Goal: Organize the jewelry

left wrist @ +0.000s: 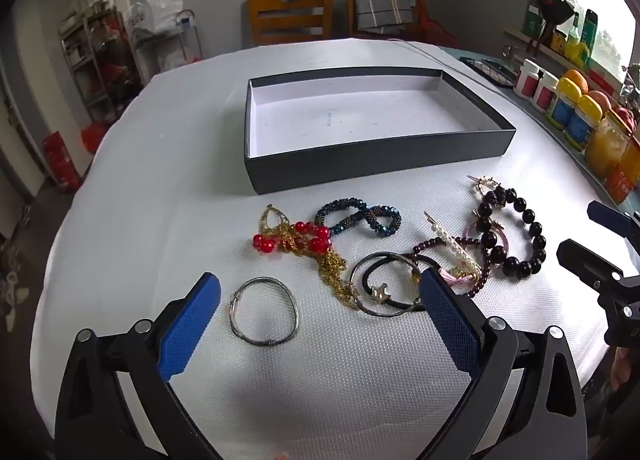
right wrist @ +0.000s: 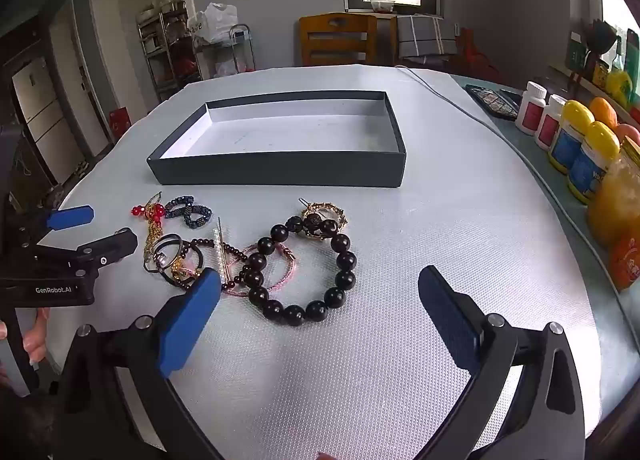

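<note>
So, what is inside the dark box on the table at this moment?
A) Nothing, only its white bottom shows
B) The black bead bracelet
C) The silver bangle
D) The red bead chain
A: the box shows only its bare white bottom, while the black bead bracelet, the silver bangle and the red bead chain all lie on the table in front of it.

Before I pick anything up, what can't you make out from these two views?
- Left wrist view: the left gripper finger covers part of the tangled hair ties.
- Right wrist view: the silver bangle is out of sight behind the left gripper.
- Both views: the small print inside the box is too small to read.
</note>
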